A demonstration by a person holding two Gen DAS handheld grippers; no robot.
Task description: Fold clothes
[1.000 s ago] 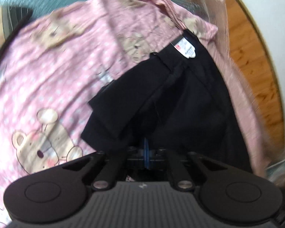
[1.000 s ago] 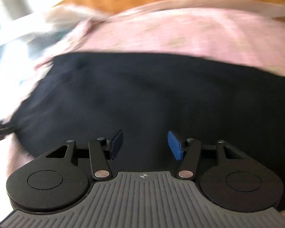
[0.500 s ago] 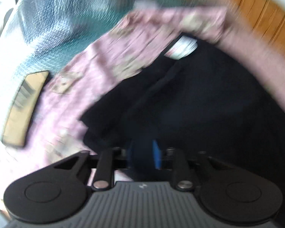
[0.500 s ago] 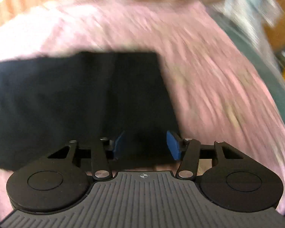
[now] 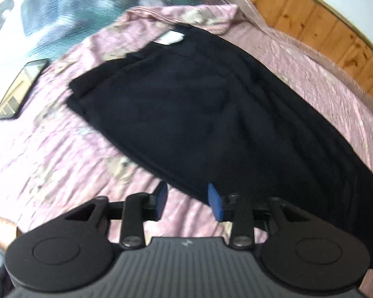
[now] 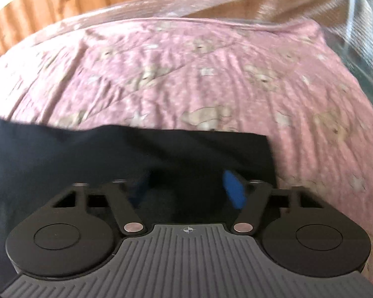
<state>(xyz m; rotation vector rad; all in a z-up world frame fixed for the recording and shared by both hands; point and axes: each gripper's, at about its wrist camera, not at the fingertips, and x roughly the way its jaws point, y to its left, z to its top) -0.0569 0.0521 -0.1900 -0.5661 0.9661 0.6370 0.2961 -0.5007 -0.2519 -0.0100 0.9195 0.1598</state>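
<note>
Left gripper [image 5: 186, 200] fingers just opened off the black garment [image 5: 199, 104]; right gripper [image 6: 189, 190] closing, empty, so I can refold.

A second ago the left gripper [image 5: 187, 201] was pinched shut on a fold of the black fabric garment [image 5: 199, 104]; its jaws have just been opening, and now the blue pads stand apart with only the garment's near edge between them, nothing pressed, and it has drawn back so the whole folded garment and a dark flat phone [image 5: 20, 89] on the pink bear-print quilt [image 5: 69, 154] show. The right gripper [image 6: 186, 188] has swept along the garment to its squared end, where far more quilt lies ahead, and its jaws have just been closing a little, still apart over the black cloth.
</note>
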